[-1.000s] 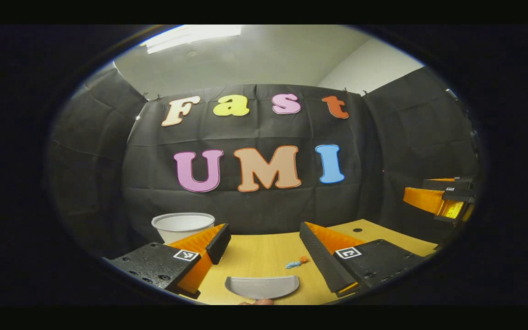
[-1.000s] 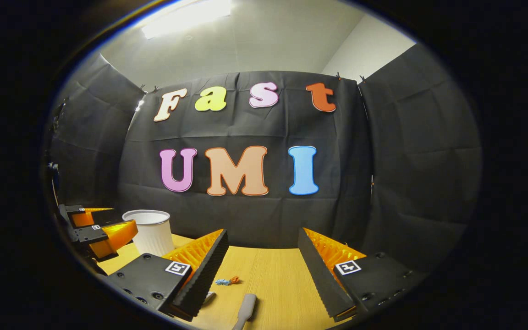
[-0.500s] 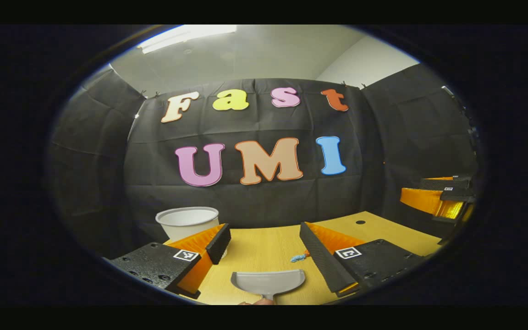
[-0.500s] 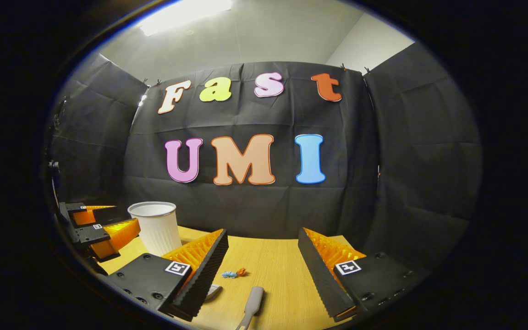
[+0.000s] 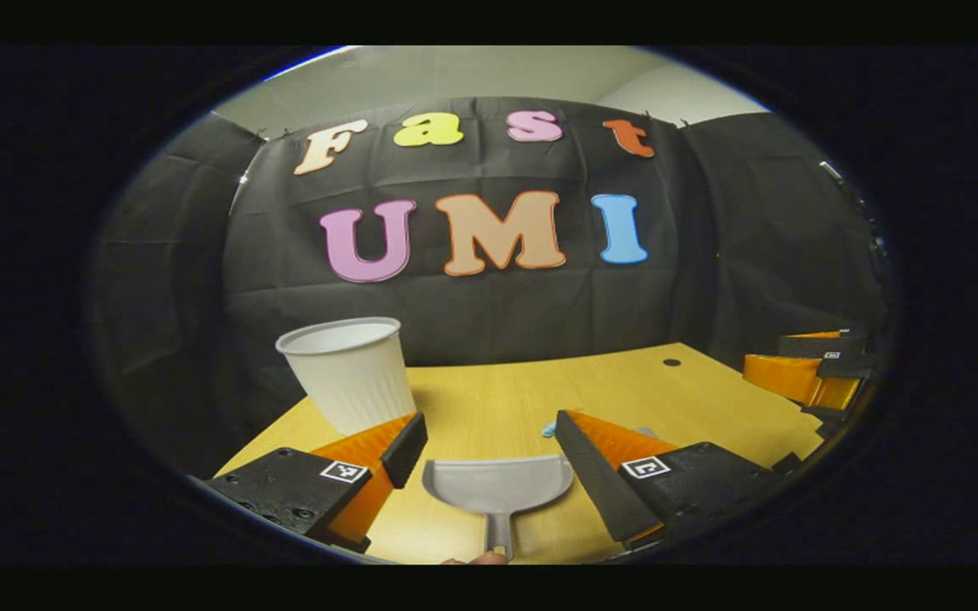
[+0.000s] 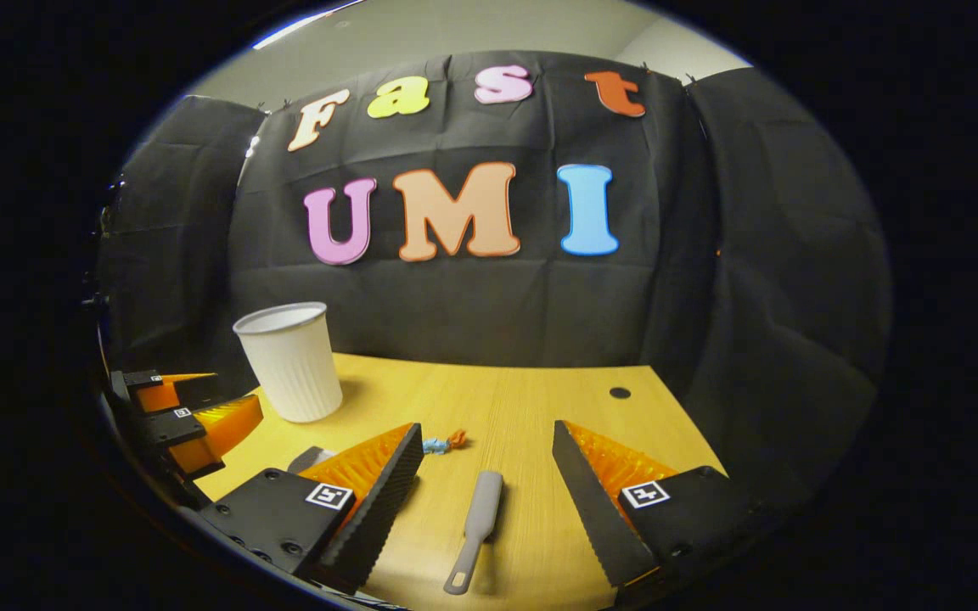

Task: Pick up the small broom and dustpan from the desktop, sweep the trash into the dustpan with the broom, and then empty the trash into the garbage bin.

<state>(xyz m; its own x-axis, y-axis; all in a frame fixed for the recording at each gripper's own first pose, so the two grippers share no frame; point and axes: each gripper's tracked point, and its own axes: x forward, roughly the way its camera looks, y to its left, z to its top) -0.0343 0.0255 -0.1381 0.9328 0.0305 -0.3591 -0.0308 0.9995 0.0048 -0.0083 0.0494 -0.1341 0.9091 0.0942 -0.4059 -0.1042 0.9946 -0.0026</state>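
Note:
A grey dustpan (image 5: pixel 497 485) lies flat on the wooden desktop (image 5: pixel 625 386), its handle pointing toward me. My left gripper (image 5: pixel 486 433) hovers open above it, one finger on each side. Small blue and orange trash (image 6: pixel 444 442) lies mid-table; in the left gripper view a blue bit of the trash (image 5: pixel 548 430) peeks past my finger. The grey broom (image 6: pixel 476 528) lies lengthwise on the table between the open fingers of my right gripper (image 6: pixel 489 443), untouched. A white ribbed cup-shaped bin (image 6: pixel 289 361) stands upright at the back left.
The bin (image 5: pixel 349 372) stands just beyond my left finger. A small dark hole (image 6: pixel 620 393) marks the table near its back right. The right gripper (image 5: pixel 812 373) hangs at the table's right edge; the left gripper (image 6: pixel 175 416) at its left. Black cloth walls close the back.
Both views have tipped downward and moved in, so more of the table shows. The dustpan and the broom now lie further up between the fingers. Nothing has been gripped.

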